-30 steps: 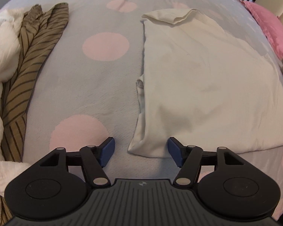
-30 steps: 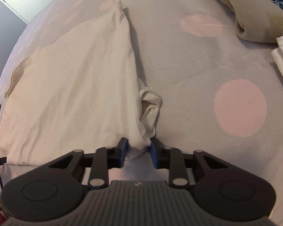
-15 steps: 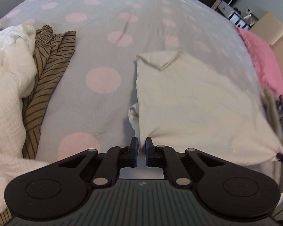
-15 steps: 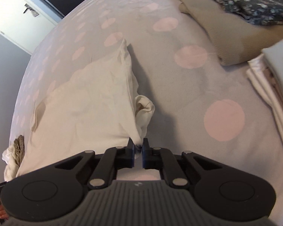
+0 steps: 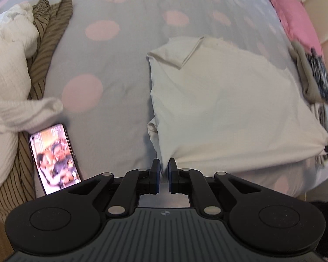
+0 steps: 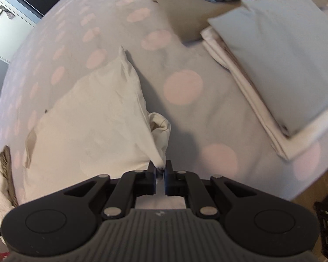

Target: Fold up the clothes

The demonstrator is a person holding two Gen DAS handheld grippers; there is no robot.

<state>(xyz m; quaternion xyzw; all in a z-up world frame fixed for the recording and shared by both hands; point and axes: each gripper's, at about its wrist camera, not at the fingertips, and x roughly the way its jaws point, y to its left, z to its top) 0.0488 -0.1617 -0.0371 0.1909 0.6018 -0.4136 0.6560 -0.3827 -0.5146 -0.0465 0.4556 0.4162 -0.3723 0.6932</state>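
A cream garment [image 5: 225, 100] lies partly folded on the grey bedspread with pink dots [image 5: 111, 83]. My left gripper [image 5: 163, 170] is shut on its near left corner, and the cloth rises off the bed from there. In the right wrist view the same cream garment [image 6: 98, 118] hangs in a taut ridge from my right gripper [image 6: 160, 168], which is shut on its near right corner. A tucked sleeve [image 6: 160, 128] bulges beside that corner. The far edge of the garment still rests on the bed.
A lit phone [image 5: 54, 157] lies at the near left by a striped brown garment [image 5: 50, 35] and a white textured one [image 5: 6, 83]. Folded stacks [image 6: 280, 61] and a tan and floral pile [image 6: 199, 4] sit to the right. A pink pillow [image 5: 295, 21] lies far right.
Both grippers closed on the garment's near corners and rose, lifting the near edge off the bed. The view pulled back, and the phone came into sight at the left.
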